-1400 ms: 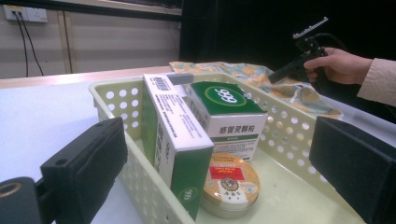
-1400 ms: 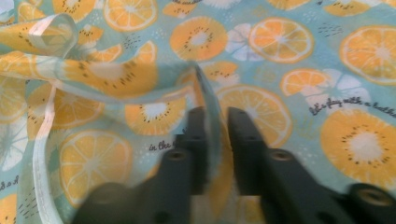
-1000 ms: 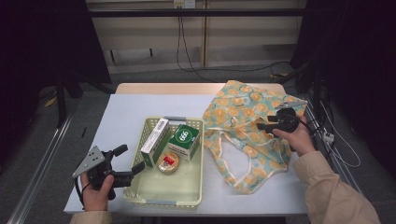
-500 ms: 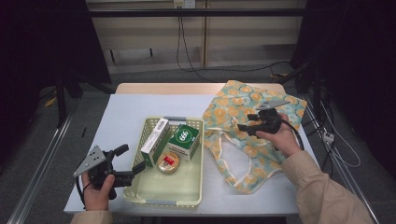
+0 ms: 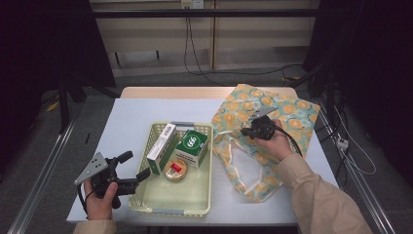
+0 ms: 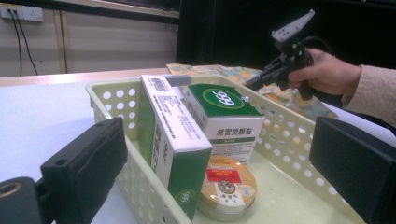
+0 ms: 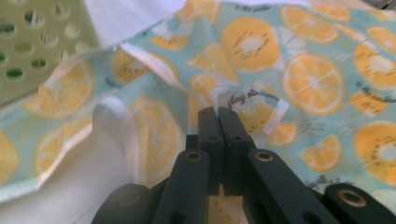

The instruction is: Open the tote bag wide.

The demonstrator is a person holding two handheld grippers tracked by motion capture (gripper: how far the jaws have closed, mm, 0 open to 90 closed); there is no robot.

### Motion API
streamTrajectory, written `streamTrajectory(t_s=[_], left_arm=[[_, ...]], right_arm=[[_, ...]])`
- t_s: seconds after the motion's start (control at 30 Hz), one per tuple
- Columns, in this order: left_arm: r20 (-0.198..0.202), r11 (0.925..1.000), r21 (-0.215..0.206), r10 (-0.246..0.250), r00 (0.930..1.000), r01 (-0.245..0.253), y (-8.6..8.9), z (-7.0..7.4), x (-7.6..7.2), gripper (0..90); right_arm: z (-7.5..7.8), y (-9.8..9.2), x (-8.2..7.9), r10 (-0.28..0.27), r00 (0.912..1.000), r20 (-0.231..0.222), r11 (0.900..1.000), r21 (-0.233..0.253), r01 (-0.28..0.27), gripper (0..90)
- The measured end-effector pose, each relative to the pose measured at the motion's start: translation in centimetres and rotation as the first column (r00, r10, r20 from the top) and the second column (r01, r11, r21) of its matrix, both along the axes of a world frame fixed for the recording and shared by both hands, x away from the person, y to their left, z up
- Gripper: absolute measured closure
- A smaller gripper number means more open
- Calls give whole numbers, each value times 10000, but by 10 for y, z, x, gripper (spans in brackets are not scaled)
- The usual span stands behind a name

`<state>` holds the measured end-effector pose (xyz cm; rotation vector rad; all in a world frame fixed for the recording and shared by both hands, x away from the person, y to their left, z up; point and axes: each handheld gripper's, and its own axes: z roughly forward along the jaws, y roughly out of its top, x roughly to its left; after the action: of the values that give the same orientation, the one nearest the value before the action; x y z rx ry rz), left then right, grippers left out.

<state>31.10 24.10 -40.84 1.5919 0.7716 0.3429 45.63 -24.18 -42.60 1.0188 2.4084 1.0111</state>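
Observation:
A pale green perforated basket [image 5: 200, 195] [image 6: 289, 140] sits mid-table. It holds a long white-and-green box [image 5: 161, 141] [image 6: 175, 140], a green box [image 5: 191, 146] [image 6: 224, 116] and a round tin [image 5: 175, 169] [image 6: 229, 186]. My left gripper [image 5: 135, 165] [image 6: 219, 163] is open at the basket's near left corner, its jaws wide on either side of the basket's contents. An orange-slice print fabric bag [image 5: 287, 109] [image 7: 303, 74] lies to the right. My right gripper [image 5: 245, 130] [image 7: 218, 114] rests on the bag near its left rim, jaws pressed together on a fold of the fabric.
The light blue table top [image 5: 126, 122] has bare room left of and behind the basket. Its front edge runs just below the basket. The right gripper's cable [image 5: 292, 141] lies across the bag. Cables and a power strip [image 5: 342, 144] lie on the floor at the right.
The right gripper has moved left across the bag, from its middle toward the rim beside the basket. The left gripper has stayed in place.

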Motion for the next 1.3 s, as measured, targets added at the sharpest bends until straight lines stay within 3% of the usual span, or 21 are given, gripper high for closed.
streamTrajectory(t_s=[0.07,0.23,0.33,0.47,0.57,0.67,0.7,0.8,0.97,1.03,1.13,1.3], left_arm=[[-1,10000,38,-27,10000,27,-1,0,0,40],[10,9999,72,-86,10000,86,-4,1,1,40],[22,9999,68,-101,9999,101,-4,1,2,40],[-47,9999,-18,-115,9999,115,-3,-1,5,40],[-102,9999,17,-126,9999,127,-3,-3,6,40],[-109,9999,-22,-134,9999,134,-3,-3,7,40],[-98,9999,-64,-161,9998,160,-2,-3,7,40],[-100,9998,-67,-184,9998,183,-2,-3,7,40],[-88,9997,-79,-212,9997,212,-4,-2,8,40],[-64,9996,-30,-266,9996,266,-6,-1,8,40],[-69,9995,-35,-301,9995,300,-7,-2,7,40],[-46,9994,-24,-345,9994,345,-8,-1,6,40]], right_arm=[[8,-3,6,-157,9999,70,9991,404,154,900],[19,-9,30,-759,9969,194,9938,823,741,900],[17,-7,44,-928,9955,173,9916,919,909,900],[6,-4,59,-1156,9932,127,9911,684,1144,890],[-7,-7,67,-1520,9884,-56,9864,625,1521,786],[-12,-8,67,-1649,9857,-337,9835,697,1669,583],[-11,-8,65,-1569,9873,-265,9854,630,1583,571],[-3,-10,55,-1376,9905,30,9872,820,1369,419],[18,-19,28,-1211,9924,-211,9820,1437,1229,271],[25,-23,11,-1139,9933,-185,9801,1612,1154,259],[32,-27,-17,-935,9956,50,9860,1393,919,238],[28,-43,-59,-1017,9948,38,9872,1238,1005,264]])
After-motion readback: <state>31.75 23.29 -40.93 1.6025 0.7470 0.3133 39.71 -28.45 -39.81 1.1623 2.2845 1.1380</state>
